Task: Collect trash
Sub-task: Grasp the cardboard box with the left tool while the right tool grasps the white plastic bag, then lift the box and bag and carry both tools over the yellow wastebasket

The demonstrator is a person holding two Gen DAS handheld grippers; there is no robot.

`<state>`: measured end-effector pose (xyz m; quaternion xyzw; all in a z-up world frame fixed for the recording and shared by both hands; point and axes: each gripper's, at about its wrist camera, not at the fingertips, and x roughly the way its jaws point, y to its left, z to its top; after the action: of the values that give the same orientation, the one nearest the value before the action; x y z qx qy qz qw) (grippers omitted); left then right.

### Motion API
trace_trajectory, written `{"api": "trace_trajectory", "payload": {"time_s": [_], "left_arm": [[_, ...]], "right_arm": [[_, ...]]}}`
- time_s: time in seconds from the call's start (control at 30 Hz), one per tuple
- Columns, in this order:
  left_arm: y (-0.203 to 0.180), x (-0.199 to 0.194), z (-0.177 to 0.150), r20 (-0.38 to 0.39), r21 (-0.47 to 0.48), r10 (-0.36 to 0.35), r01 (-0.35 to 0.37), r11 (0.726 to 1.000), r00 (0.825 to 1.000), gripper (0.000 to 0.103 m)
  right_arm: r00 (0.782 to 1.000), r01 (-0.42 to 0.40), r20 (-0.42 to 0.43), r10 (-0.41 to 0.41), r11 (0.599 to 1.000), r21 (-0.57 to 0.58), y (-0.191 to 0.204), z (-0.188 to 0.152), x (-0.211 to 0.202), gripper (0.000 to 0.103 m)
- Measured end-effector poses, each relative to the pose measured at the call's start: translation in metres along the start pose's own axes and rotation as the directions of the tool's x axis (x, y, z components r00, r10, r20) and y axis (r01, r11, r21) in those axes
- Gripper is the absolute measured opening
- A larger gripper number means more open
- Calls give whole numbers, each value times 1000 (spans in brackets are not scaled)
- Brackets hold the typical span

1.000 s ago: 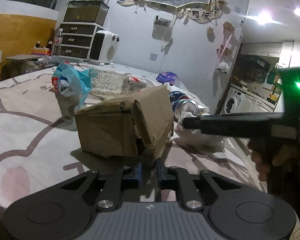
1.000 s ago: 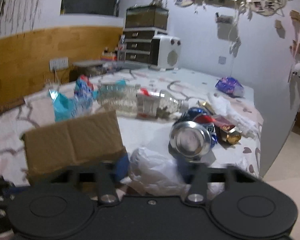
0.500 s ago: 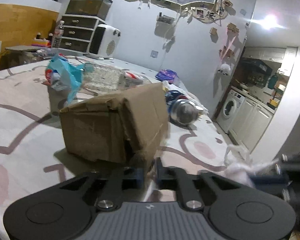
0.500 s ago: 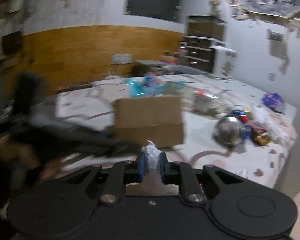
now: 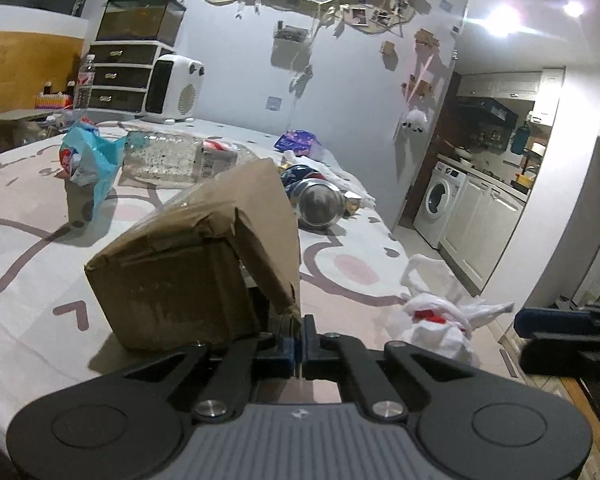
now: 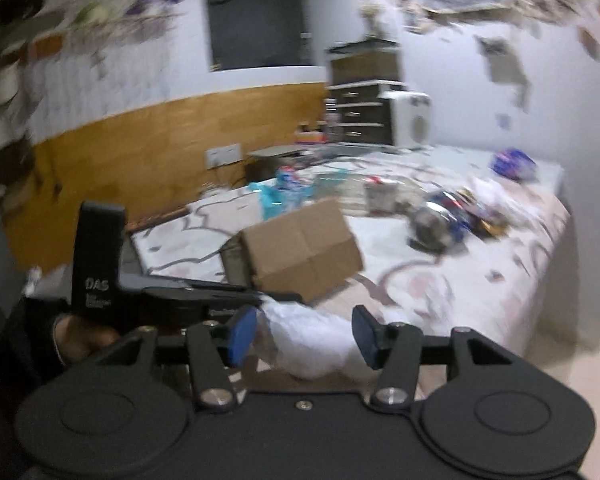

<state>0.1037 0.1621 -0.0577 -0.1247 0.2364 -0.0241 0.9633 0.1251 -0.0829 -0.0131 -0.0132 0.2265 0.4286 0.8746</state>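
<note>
Pinching a torn flap of the brown cardboard box (image 5: 188,264), the left claw (image 5: 299,344) has its jaws pressed together. Beyond the box on the patterned bed (image 5: 28,216) lie a crushed clear plastic bottle (image 5: 168,158), a blue plastic wrapper (image 5: 86,156) and a dented metal can (image 5: 320,200). Right of the box, the right claw (image 6: 300,340) is opening around a crumpled white plastic bag (image 5: 440,320).

Motion blur smears the drink can (image 6: 432,224) beyond reading.

Left gripper (image 5: 299,340) low centre of frame, jaws clamped. Right gripper (image 6: 303,334) low centre, jaws opening, blue pads (image 6: 242,334) apart.
</note>
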Motion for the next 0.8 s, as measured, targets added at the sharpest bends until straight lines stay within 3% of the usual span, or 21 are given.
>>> {"api": "trace_trajectory", "payload": {"time_s": [0.1,0.17,0.23,0.33,0.43,0.6,0.8], "left_arm": [[-6,-7,-3,1,12,-29,29,999,1000,2],[-12,-12,-6,4,25,-52,52,998,999,2],[-19,-16,-9,4,41,-76,76,996,997,2],[-29,-20,-14,-3,66,-100,100,993,995,2],[-35,-22,-17,11,94,-50,49,994,999,3],[-30,-23,-19,17,62,-40,38,997,999,3],[-28,-24,-22,35,33,-19,18,999,999,1]], "right_arm": [[990,136,-34,-134,987,80,-11,-9,-2,36],[978,202,-85,-193,973,115,-22,-14,5,32],[969,230,-127,-214,965,124,-31,-17,19,28],[973,210,-127,-193,968,136,-37,-15,38,26],[973,212,-121,-196,967,140,-40,-5,54,25],[971,227,-122,-207,956,185,-49,3,73,25],[962,273,-84,-260,913,302,-48,-4,44,37]]}}
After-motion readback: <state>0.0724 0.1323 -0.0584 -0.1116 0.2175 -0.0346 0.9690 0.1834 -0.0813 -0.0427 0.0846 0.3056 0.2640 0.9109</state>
